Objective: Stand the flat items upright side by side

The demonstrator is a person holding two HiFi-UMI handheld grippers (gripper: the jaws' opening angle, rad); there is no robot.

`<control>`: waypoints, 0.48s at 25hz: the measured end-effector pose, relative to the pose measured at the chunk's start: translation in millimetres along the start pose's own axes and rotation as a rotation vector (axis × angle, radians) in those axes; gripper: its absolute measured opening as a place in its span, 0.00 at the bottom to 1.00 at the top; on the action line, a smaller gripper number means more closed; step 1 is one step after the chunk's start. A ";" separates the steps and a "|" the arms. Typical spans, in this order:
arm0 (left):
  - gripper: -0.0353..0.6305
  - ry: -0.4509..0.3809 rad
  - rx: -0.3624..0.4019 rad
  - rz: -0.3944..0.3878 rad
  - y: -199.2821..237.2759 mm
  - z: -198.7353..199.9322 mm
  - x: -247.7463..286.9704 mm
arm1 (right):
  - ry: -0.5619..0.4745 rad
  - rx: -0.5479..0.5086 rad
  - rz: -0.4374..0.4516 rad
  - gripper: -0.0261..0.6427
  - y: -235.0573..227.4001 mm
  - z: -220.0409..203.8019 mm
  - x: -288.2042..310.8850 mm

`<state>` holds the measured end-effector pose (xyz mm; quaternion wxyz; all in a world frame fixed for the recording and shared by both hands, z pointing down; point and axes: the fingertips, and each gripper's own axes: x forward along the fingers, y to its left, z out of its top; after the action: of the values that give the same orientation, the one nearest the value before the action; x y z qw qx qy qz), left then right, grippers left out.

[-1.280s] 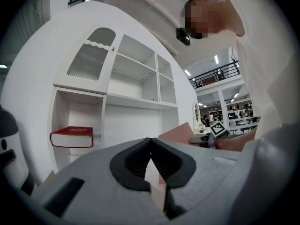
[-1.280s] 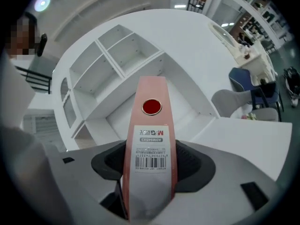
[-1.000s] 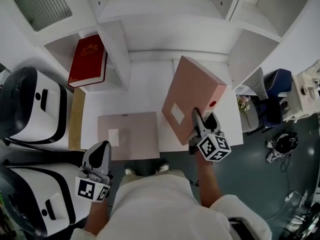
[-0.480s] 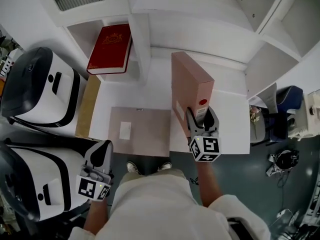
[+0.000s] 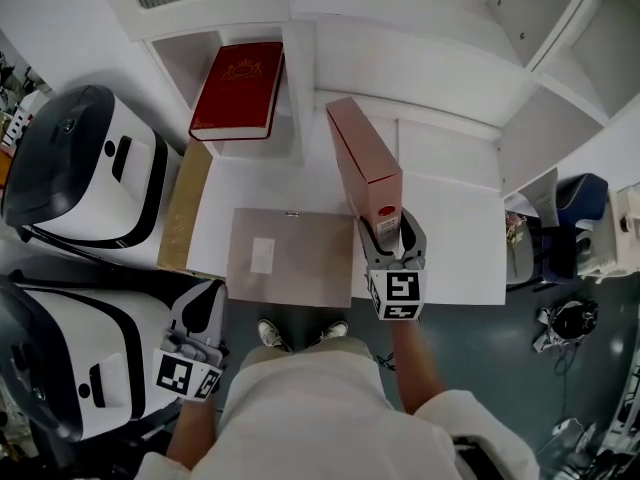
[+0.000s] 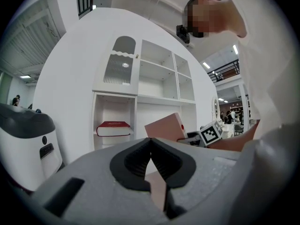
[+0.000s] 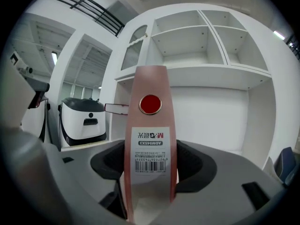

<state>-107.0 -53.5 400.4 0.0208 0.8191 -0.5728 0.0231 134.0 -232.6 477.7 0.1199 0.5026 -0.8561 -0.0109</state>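
We see the right gripper (image 5: 388, 226) with its fingers clenched on the near end of a pink file box (image 5: 362, 160). In the right gripper view, both pads press the box's sides and the narrow spine faces the camera, showing a red round dot (image 7: 150, 104) above a barcode label (image 7: 149, 153). The box stands upright on its long edge over the white table (image 5: 450, 238), its far end reaching toward the white shelf unit (image 5: 400, 58). We cannot tell whether its lower edge touches the table. A second pink file box (image 5: 300, 268) lies flat on the table just beside the upright one, on its left, with a white label (image 5: 262, 255) facing up. The left gripper (image 5: 205, 298) hangs off the near left edge of the table, and its fingers are clenched together on nothing. A red book (image 5: 240, 88) lies flat in a lower shelf compartment. A brown flat board (image 5: 185, 208) lies along the table's left edge, next to two white-and-black machines (image 5: 80, 168).
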 end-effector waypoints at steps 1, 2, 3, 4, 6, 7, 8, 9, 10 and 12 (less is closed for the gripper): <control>0.08 -0.004 -0.003 -0.001 1.8 0.0 -1.5 | 0.027 -0.015 0.007 0.48 5.3 -4.7 -1.5; 0.08 -0.007 -0.006 -0.002 3.5 -0.2 -2.9 | 0.055 -0.035 0.019 0.48 11.3 -8.7 -2.8; 0.08 -0.011 -0.010 -0.001 5.2 -0.6 -4.0 | 0.082 -0.059 0.036 0.48 17.4 -11.7 -3.7; 0.08 -0.014 -0.015 -0.001 6.9 -0.9 -4.9 | 0.106 -0.085 0.053 0.48 22.9 -14.1 -4.5; 0.08 -0.024 -0.023 -0.001 9.3 -0.6 -5.3 | 0.141 -0.126 0.076 0.49 29.8 -17.9 -5.7; 0.08 -0.029 -0.026 -0.003 10.1 0.2 -5.0 | 0.153 -0.134 0.080 0.49 31.3 -19.4 -6.0; 0.08 -0.035 -0.029 -0.004 10.9 1.2 -4.7 | 0.163 -0.135 0.080 0.49 31.8 -21.0 -5.9; 0.08 -0.041 -0.032 -0.005 11.7 2.0 -4.5 | 0.172 -0.130 0.077 0.49 31.7 -23.0 -5.0; 0.08 -0.045 -0.035 -0.006 12.6 2.5 -4.4 | 0.181 -0.124 0.073 0.49 31.5 -25.2 -3.1; 0.08 -0.050 -0.041 -0.005 14.3 2.2 -4.9 | 0.200 -0.120 0.069 0.49 31.6 -29.8 3.0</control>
<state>-122.2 -54.0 398.1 0.0234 0.8203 -0.5713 -0.0095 111.9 -216.5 511.6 0.2348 0.4633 -0.8545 -0.0077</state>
